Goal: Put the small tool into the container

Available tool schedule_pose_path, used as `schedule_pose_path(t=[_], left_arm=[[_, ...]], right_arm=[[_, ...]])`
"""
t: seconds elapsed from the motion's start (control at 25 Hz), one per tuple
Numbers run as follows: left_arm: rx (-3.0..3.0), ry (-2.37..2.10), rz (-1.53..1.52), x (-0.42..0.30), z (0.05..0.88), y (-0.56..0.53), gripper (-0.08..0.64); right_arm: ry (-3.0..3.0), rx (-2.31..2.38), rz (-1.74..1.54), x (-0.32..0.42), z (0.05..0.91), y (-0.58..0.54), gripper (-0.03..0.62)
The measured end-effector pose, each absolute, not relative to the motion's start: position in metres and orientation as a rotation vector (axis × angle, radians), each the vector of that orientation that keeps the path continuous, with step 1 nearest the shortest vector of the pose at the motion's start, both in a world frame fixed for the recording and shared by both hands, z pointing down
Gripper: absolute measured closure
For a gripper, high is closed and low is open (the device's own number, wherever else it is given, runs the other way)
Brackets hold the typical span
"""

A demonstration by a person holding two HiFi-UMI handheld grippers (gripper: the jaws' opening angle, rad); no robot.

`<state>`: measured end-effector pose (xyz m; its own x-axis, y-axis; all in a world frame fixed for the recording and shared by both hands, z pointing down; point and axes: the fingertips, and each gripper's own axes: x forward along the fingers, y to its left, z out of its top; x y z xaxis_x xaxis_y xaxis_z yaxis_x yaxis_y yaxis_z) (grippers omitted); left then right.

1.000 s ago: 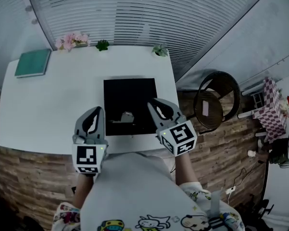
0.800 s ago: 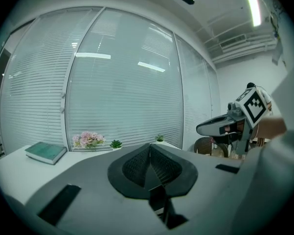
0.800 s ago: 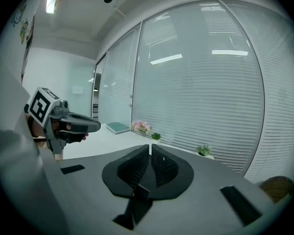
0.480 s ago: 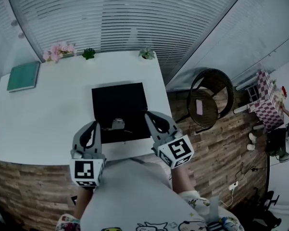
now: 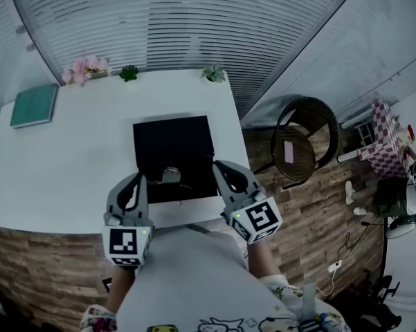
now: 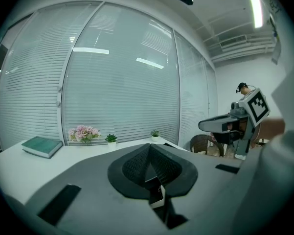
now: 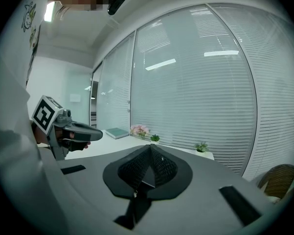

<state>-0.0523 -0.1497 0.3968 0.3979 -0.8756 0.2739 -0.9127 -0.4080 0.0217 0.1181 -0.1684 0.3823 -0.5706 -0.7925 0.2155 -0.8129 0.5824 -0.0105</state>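
Observation:
A small pale grey object (image 5: 170, 175) lies near the front edge of a black mat (image 5: 173, 144) on the white table (image 5: 62, 164); it is too small to tell whether it is the tool or the container. My left gripper (image 5: 133, 180) hovers just left of the mat's front corner, jaws together and empty (image 6: 149, 147). My right gripper (image 5: 219, 164) hangs over the mat's right front corner, also shut with nothing between its pads (image 7: 149, 146). Both point away from me, roughly level. The object sits between them, untouched.
A green book (image 5: 34, 105) lies at the table's far left. Pink flowers (image 5: 87, 68) and two small potted plants (image 5: 129, 72) (image 5: 214, 73) line the back edge under the blinds. A wicker chair (image 5: 306, 142) stands on the wooden floor to the right.
Both grippers have drawn slightly back toward the table's front edge, the right one drifting to the mat's right side. The small object has stayed in place on the mat.

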Motion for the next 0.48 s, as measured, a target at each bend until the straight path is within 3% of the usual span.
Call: schedule_pose_path(t=[0.48], left_arm=[[2.457,-1.616,0.333,-0.058,0.4006,-0.1553,0.554]], right_arm=[[-2.599,1.356,0.178,0.1161,0.3882,-0.1767,0.592]])
